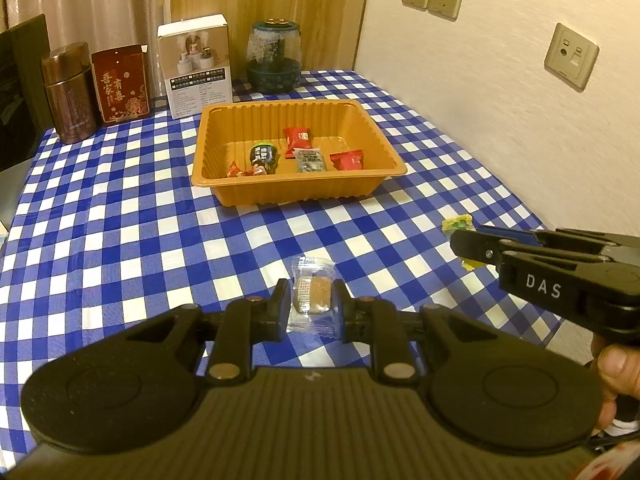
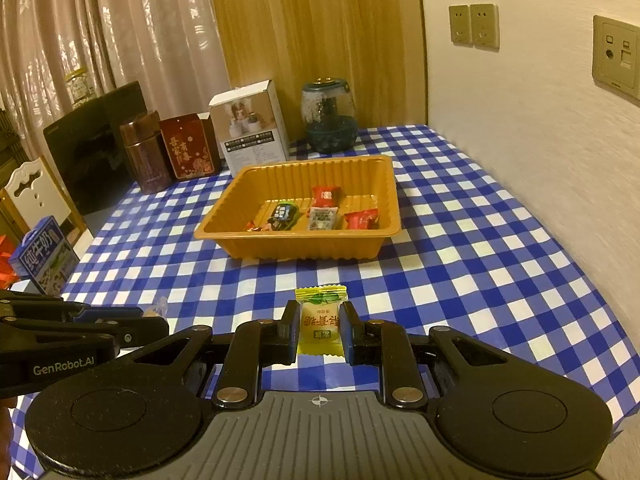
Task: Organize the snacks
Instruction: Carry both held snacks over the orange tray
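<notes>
An orange plastic tray (image 1: 208,179) (image 2: 218,236) stands mid-table and holds several wrapped snacks, among them red packets (image 1: 297,139) and a dark green one (image 1: 263,155). My left gripper (image 1: 311,304) is low over the checked cloth, its fingers close against both sides of a clear-wrapped brown biscuit (image 1: 312,294). My right gripper (image 2: 320,330) has its fingers close against a yellow wrapped candy (image 2: 321,316), which also shows in the left wrist view (image 1: 460,224). Both snacks appear to lie on the cloth in front of the tray.
At the table's back stand a brown tin (image 1: 70,92), a red box (image 1: 120,84), a white carton (image 1: 196,66) and a dark glass jar (image 1: 274,58). A wall runs along the right. A blue milk carton (image 2: 44,258) sits off the left edge.
</notes>
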### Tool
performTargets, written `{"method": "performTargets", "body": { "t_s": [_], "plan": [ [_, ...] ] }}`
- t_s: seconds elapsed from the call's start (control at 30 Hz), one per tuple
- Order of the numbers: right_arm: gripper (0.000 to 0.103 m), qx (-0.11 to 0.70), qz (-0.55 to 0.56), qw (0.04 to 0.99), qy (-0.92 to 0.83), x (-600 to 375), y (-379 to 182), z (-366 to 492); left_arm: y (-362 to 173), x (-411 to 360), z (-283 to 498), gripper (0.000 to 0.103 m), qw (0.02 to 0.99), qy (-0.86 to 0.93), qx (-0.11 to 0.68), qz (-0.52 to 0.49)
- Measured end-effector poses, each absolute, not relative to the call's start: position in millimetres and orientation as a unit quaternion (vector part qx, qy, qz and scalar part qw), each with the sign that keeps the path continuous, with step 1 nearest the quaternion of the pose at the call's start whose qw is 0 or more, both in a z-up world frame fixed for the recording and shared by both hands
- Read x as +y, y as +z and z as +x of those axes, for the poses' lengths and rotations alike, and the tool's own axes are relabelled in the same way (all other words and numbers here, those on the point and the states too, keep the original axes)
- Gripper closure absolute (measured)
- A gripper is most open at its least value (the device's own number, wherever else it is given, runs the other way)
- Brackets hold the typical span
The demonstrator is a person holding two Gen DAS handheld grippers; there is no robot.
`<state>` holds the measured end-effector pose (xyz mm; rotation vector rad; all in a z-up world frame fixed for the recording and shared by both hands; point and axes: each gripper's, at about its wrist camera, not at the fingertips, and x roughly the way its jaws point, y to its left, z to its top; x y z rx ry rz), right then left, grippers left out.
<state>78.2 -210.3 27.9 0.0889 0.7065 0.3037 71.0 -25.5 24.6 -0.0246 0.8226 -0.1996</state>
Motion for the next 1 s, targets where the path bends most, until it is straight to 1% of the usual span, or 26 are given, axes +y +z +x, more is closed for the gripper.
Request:
{"method": "performTargets", "body": {
  "t_s": [0.53,1.0],
  "plan": [
    [0.082,0.347,0.045,0.926,0.139,-220.4,27.6,93.0,20.9,-24.7,90.8,0.084,0.911,-0.093,0.401,-0.021],
    [0.082,0.338,0.044,0.93,0.14,-225.5,31.5,136.6,20.5,-33.1,137.7,0.084,0.914,-0.099,0.392,-0.022]
  ]
}}
